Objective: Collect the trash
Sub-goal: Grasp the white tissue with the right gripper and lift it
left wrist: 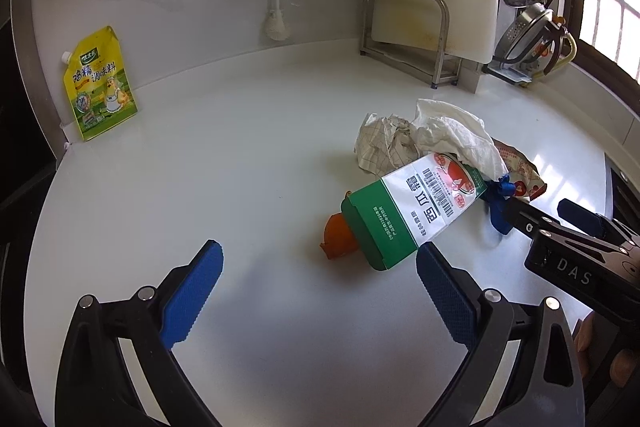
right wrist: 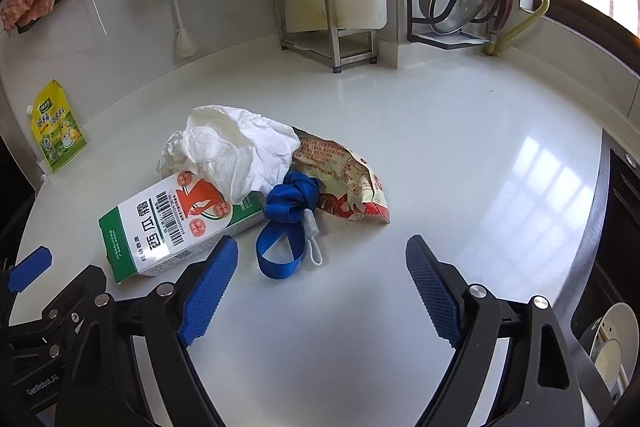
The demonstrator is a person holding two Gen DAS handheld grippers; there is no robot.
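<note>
Trash sits heaped toward the bench's right edge — carton (right wrist: 182, 223) lying flat, long axis running from the pile toward the bench's front-left. Right hand-held gripper (right wrist: 320, 279) is nearer, jaws spread and empty, blue strap (right wrist: 286, 223) just ahead. Left hand-held gripper (left wrist: 320, 291) hovers low, also spread, carton's green end beside its right finger.

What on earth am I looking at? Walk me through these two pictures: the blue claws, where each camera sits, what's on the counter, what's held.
No robot here: a person holds two hand-held tools. One camera rides on each and looks out between its blue pads. The left gripper and right gripper are both open and hold nothing. On the white counter lies a trash pile: a green-and-white carton, crumpled white tissue, a snack wrapper, a blue strap, crumpled checked paper and an orange scrap. A yellow pouch leans against the wall.
</note>
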